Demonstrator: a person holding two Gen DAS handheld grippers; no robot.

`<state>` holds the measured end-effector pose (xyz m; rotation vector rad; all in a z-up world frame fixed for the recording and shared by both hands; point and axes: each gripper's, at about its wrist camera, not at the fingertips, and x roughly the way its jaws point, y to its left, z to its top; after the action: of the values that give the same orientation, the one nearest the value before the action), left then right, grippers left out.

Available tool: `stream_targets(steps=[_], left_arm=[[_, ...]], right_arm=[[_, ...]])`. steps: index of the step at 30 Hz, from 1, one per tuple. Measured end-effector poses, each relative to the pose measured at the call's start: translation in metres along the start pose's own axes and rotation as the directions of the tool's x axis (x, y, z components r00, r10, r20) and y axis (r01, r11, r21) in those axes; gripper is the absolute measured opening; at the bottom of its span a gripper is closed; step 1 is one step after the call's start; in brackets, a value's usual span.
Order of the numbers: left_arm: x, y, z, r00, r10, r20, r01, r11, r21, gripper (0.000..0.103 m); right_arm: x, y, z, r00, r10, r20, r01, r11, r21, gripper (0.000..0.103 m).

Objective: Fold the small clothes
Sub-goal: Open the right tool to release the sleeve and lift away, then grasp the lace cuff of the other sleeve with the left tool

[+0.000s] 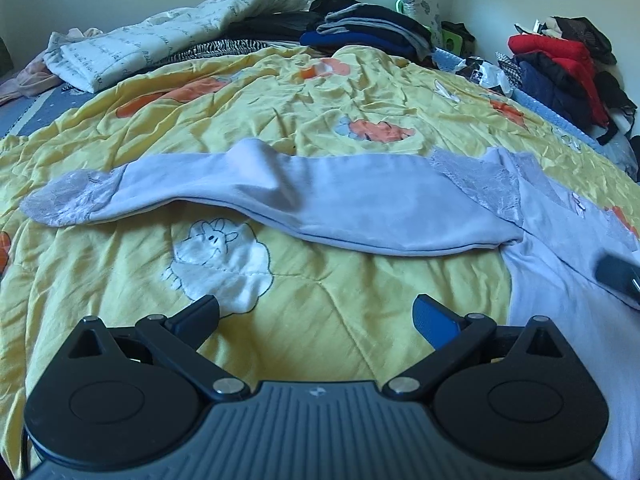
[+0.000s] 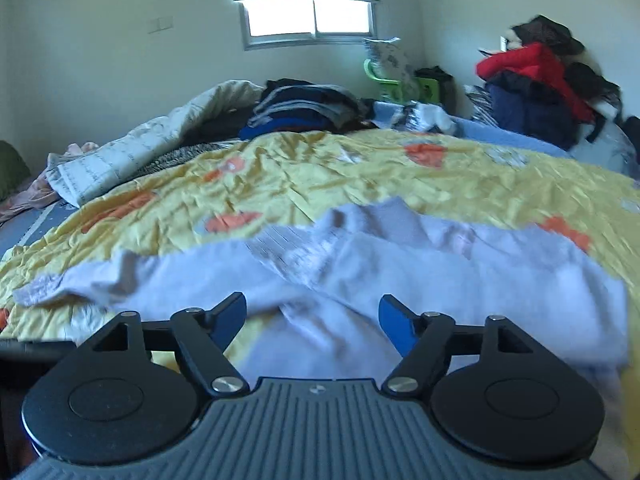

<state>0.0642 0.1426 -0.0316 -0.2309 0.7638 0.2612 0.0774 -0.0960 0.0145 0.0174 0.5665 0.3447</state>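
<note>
A pale lavender top (image 1: 360,204) with lace trim lies on the yellow quilt (image 1: 360,92), one long sleeve stretched out to the left. My left gripper (image 1: 316,312) hovers open over the bare quilt in front of that sleeve, holding nothing. A dark blurred part of the other gripper (image 1: 618,276) shows at the right edge over the top's body. In the right wrist view the same top (image 2: 400,276) is spread below and ahead, blurred. My right gripper (image 2: 312,312) stands open above its cloth, with nothing pinched between the blue pads.
A white quilted blanket (image 1: 160,40) and stacks of dark folded clothes (image 1: 360,24) sit at the bed's far end. A heap of red and dark garments (image 1: 560,68) lies at the far right. A window (image 2: 308,20) is on the far wall.
</note>
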Motion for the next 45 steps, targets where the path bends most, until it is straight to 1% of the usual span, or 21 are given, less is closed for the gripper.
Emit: stream_targets(steps=[7, 10, 13, 15, 19, 21, 23, 24, 26, 27, 29, 31, 32, 35, 37, 38, 41, 42, 43, 45], left_arm=[[0.001, 0.001, -0.003, 1.000, 0.016, -0.006, -0.016, 1.000, 0.001, 0.103], [0.001, 0.000, -0.005, 1.000, 0.022, -0.008, -0.022, 1.000, 0.002, 0.103], [0.002, -0.001, -0.005, 1.000, 0.026, -0.008, -0.026, 1.000, 0.008, 0.103], [0.002, 0.000, -0.005, 1.000, 0.023, -0.006, -0.023, 1.000, 0.005, 0.103], [0.003, 0.010, -0.001, 1.000, -0.016, 0.004, 0.016, 1.000, -0.024, 0.103], [0.003, 0.025, 0.003, 0.999, -0.052, 0.012, 0.053, 0.995, -0.085, 0.103], [0.002, 0.045, 0.008, 0.993, -0.114, 0.027, 0.117, 0.977, -0.179, 0.103], [0.003, 0.056, 0.010, 0.989, -0.142, 0.036, 0.147, 0.962, -0.229, 0.103], [0.005, 0.078, 0.012, 0.975, -0.215, 0.062, 0.223, 0.916, -0.334, 0.103], [0.007, 0.090, 0.012, 0.964, -0.252, 0.086, 0.265, 0.880, -0.394, 0.103], [0.010, 0.109, 0.012, 0.945, -0.304, 0.124, 0.324, 0.809, -0.490, 0.103], [0.016, 0.126, 0.012, 0.923, -0.349, 0.163, 0.378, 0.736, -0.562, 0.103], [0.018, 0.133, 0.013, 0.917, -0.357, 0.176, 0.390, 0.710, -0.586, 0.103], [0.025, 0.152, 0.015, 0.907, -0.356, 0.226, 0.412, 0.635, -0.653, 0.103], [0.030, 0.165, 0.017, 0.898, -0.351, 0.266, 0.431, 0.575, -0.696, 0.103], [0.031, 0.171, 0.019, 0.894, -0.345, 0.285, 0.439, 0.551, -0.710, 0.103], [0.035, 0.187, 0.023, 0.888, -0.325, 0.327, 0.454, 0.495, -0.741, 0.103], [0.037, 0.192, 0.023, 0.884, -0.320, 0.340, 0.460, 0.469, -0.754, 0.103], [0.037, 0.199, 0.023, 0.879, -0.312, 0.361, 0.470, 0.438, -0.766, 0.103], [0.037, 0.209, 0.020, 0.876, -0.271, 0.399, 0.479, 0.384, -0.789, 0.103]], right_arm=[[-0.030, -0.037, -0.030, 0.998, -0.059, -0.024, 0.061, 0.993, 0.097, 0.079], [-0.038, -0.047, -0.041, 0.996, -0.082, -0.024, 0.084, 0.988, 0.132, 0.079], [-0.041, -0.055, -0.050, 0.996, -0.088, -0.027, 0.091, 0.983, 0.157, 0.079], [-0.039, -0.057, -0.055, 0.996, -0.075, -0.038, 0.080, 0.982, 0.172, 0.079], [-0.036, -0.056, -0.063, 0.998, -0.031, -0.059, 0.042, 0.978, 0.203, 0.079], [-0.035, -0.054, -0.064, 0.998, -0.024, -0.060, 0.035, 0.980, 0.196, 0.079], [-0.035, -0.052, -0.064, 0.998, -0.016, -0.059, 0.027, 0.980, 0.196, 0.080], [-0.035, -0.052, -0.065, 0.998, -0.012, -0.058, 0.024, 0.980, 0.198, 0.081], [-0.035, -0.052, -0.064, 0.998, -0.010, -0.056, 0.021, 0.978, 0.207, 0.082], [-0.035, -0.053, -0.064, 0.998, -0.009, -0.055, 0.020, 0.978, 0.210, 0.082], [-0.035, -0.053, -0.065, 0.999, -0.009, -0.053, 0.020, 0.977, 0.214, 0.082], [-0.035, -0.054, -0.065, 0.999, -0.009, -0.052, 0.020, 0.975, 0.220, 0.082], [-0.035, -0.054, -0.065, 0.999, -0.007, -0.053, 0.019, 0.975, 0.222, 0.082], [-0.033, -0.055, -0.066, 0.998, 0.000, -0.064, 0.014, 0.975, 0.221, 0.083], [-0.032, -0.055, -0.067, 0.998, 0.005, -0.067, 0.010, 0.974, 0.226, 0.084], [-0.032, -0.054, -0.067, 0.998, 0.007, -0.067, 0.009, 0.973, 0.229, 0.084], [-0.032, -0.053, -0.067, 0.998, 0.007, -0.067, 0.009, 0.973, 0.229, 0.084], [-0.032, -0.053, -0.067, 0.998, 0.007, -0.067, 0.009, 0.973, 0.229, 0.084], [-0.032, -0.053, -0.067, 0.998, 0.007, -0.067, 0.009, 0.973, 0.229, 0.084], [-0.032, -0.053, -0.067, 0.998, 0.007, -0.067, 0.008, 0.974, 0.228, 0.084]])
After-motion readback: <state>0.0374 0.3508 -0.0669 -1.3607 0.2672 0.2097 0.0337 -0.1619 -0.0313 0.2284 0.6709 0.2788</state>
